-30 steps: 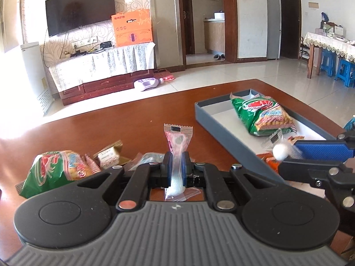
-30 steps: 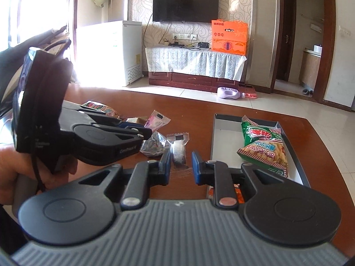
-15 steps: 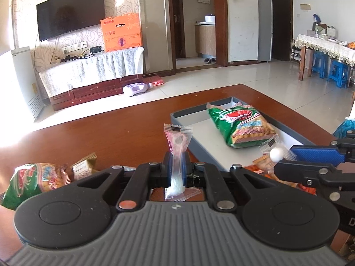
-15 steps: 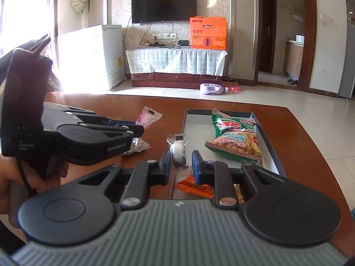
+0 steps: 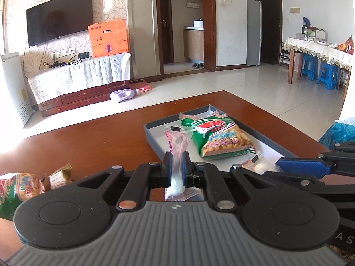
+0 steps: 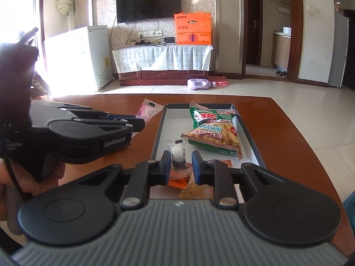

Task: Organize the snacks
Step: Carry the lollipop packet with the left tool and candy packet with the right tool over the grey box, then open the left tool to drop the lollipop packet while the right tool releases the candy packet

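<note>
Transfer step: left gripper point(image 5: 176, 166) clenched on pink-wrapped candy point(image 5: 176, 146) just beside grey tray point(image 6: 158, 130); right gripper point(image 6: 181, 164) released over tray, clear-wrapped candy point(image 6: 177, 153) between its fingers; next, carry pink candy over tray, release.

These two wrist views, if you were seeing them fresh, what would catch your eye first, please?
First, the pink-wrapped snack clamped upright in the left gripper, beside the grey tray. Next, the green prawn cracker bag lying in that tray. The right gripper hangs open over the tray's near end, a small clear-wrapped candy between its fingers.
</note>
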`<control>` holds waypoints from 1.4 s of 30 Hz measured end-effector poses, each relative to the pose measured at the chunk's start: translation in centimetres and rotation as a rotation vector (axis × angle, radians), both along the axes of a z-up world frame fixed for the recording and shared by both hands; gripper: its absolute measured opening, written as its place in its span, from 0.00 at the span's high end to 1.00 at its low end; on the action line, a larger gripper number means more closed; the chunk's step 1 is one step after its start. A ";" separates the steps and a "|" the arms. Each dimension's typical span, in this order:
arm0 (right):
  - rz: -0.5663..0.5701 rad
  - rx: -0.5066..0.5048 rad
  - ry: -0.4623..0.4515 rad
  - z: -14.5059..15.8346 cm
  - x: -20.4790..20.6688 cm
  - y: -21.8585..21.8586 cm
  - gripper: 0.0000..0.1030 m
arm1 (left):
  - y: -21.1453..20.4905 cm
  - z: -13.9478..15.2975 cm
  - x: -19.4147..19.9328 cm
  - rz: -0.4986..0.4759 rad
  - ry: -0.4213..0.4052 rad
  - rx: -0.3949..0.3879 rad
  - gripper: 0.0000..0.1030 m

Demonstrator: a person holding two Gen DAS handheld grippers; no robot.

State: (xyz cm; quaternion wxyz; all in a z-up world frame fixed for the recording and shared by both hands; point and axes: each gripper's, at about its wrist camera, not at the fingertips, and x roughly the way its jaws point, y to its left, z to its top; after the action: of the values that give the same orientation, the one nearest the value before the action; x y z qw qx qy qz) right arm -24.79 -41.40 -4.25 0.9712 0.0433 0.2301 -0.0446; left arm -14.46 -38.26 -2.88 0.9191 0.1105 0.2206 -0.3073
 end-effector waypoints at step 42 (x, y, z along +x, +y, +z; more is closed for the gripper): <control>-0.055 0.026 0.089 -2.6 2.6 -2.6 0.78 | -10.0 -4.0 2.9 -0.174 0.073 0.002 0.59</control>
State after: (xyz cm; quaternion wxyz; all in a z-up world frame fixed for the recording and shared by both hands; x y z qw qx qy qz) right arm -22.21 -43.97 -6.80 0.9577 0.0601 0.2725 -0.0703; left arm -11.54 -48.24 -6.92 0.8802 0.1191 0.2438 -0.3895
